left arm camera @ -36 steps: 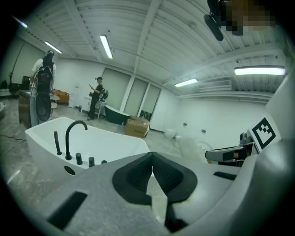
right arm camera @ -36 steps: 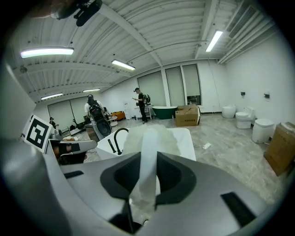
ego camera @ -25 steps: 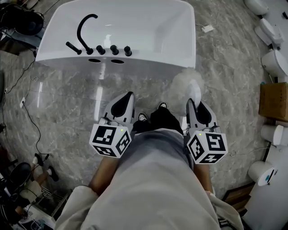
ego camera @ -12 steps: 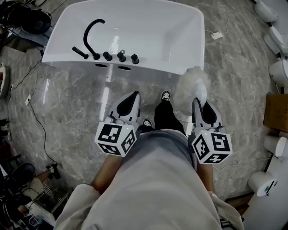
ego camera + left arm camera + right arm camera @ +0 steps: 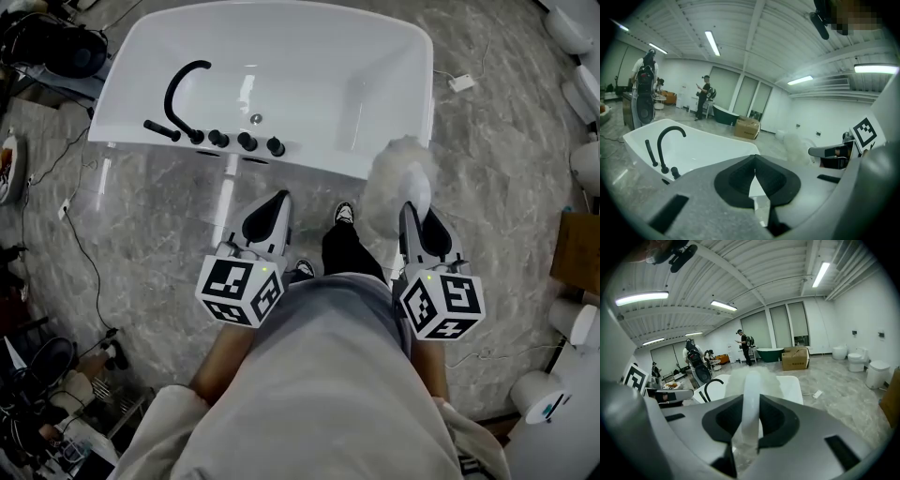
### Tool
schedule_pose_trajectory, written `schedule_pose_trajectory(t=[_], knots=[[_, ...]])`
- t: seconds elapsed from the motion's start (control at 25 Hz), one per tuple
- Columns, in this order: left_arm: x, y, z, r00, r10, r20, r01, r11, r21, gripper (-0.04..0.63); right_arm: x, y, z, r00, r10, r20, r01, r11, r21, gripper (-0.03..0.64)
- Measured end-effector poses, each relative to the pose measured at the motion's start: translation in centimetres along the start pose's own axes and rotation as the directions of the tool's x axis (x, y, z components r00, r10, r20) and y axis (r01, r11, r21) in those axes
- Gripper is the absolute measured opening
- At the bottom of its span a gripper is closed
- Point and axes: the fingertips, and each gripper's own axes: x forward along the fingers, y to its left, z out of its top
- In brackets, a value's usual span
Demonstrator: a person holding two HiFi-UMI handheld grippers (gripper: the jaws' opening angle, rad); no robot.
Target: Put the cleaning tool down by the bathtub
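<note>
A white bathtub (image 5: pixel 375 56) with a black curved faucet (image 5: pixel 178 89) stands on the grey marble floor ahead of me. My right gripper (image 5: pixel 412 208) is shut on the white handle of the cleaning tool (image 5: pixel 398 173), a fluffy white duster (image 5: pixel 750 380) whose head reaches to the tub's near right corner. The handle runs up between the pads in the right gripper view. My left gripper (image 5: pixel 274 204) is shut with nothing in it, held above the floor in front of the tub; its pads (image 5: pixel 754 174) meet at the tip.
The person's legs and shoes (image 5: pixel 343 214) stand between the grippers. White toilets (image 5: pixel 586 94) and a cardboard box (image 5: pixel 581 248) line the right side. Cables (image 5: pixel 80 253) and gear lie at the left. A small white plug (image 5: pixel 460 82) lies right of the tub. People stand far behind (image 5: pixel 704 96).
The view has shifted so the bathtub shows slightly lower and fuller. Both grippers hold much the same pose, the duster still in the right one.
</note>
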Motion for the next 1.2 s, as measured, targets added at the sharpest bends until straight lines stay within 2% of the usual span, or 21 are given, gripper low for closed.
schedule_pose_trajectory(t=[0.32,0.64,0.84,1.0,1.2], knots=[[6.8,-0.1,2.8,0.999,0.044,-0.025,-0.044,0.999,0.004,0.009,5.9,-4.4,3.1,0.998,0.061,-0.018,-0.061,0.998,0.013,0.078],[11.7,-0.8,5.1,0.996,0.093,-0.003,-0.093,0.996,0.007,0.009,10.6,-6.8,4.9,0.988,0.154,-0.027,-0.155,0.988,-0.004,0.078],[13.8,-1.3,6.0,0.992,0.128,0.010,-0.128,0.992,0.010,0.009,12.5,-8.1,5.8,0.979,0.199,-0.038,-0.200,0.980,-0.018,0.078],[14.8,-2.4,6.3,0.993,0.113,0.019,-0.113,0.993,-0.023,0.009,13.7,-9.2,5.8,0.972,0.228,-0.059,-0.230,0.973,-0.031,0.078],[15.1,-2.5,5.8,0.990,0.143,0.009,-0.142,0.989,-0.028,0.009,14.5,-9.8,5.3,0.964,0.248,-0.095,-0.252,0.967,-0.033,0.078]])
